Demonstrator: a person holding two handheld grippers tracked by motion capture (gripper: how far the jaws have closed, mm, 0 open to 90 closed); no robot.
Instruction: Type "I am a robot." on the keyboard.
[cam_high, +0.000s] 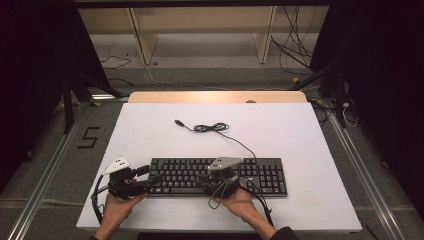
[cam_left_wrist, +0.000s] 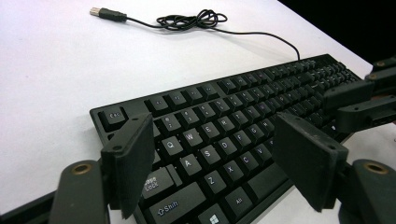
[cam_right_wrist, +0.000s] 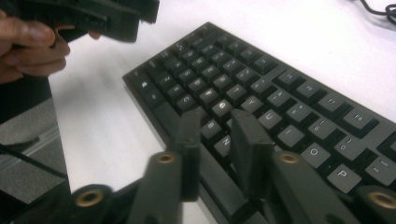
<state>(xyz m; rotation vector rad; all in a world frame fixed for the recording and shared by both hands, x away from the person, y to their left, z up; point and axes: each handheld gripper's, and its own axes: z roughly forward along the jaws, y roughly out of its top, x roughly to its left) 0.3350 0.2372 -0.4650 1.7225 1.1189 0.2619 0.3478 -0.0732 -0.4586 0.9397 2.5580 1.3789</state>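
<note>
We note a black keyboard (cam_high: 220, 176) lying flat near the front edge of a white table (cam_high: 300, 140), long side running left to right. Its thin cable (cam_high: 240, 142) leaves the back edge, runs up the table, bunches into a loose tangle (cam_high: 211, 128) and ends in a USB plug (cam_high: 178, 122) lying free on the white surface, well apart from the keyboard.

Left gripper (cam_left_wrist: 212, 158): we see it from above at the keyboard's left end, held in the person's left hand (cam_high: 116, 207). In its own view the jaws stand wide apart, low over the left part of the key field, with the letter keys and Caps Lock visible between them. Nothing is gripped; the pads touch no key that we can make out.

Right gripper (cam_right_wrist: 215, 140): we see it from above over the middle of the keyboard, near the front edge, held in the right hand (cam_high: 242, 202). In its own view the jaws stand narrow, a slim gap between them, tips down close to the bottom letter row by the B and N keys. Nothing sits between the pads. We cannot tell whether the tips press a key or hover just above.

In the right gripper view the left gripper (cam_right_wrist: 100, 18) and the fingers (cam_right_wrist: 28, 44) holding it appear at the top left, beyond the keyboard's left end. The two grippers are apart, not touching.
</note>
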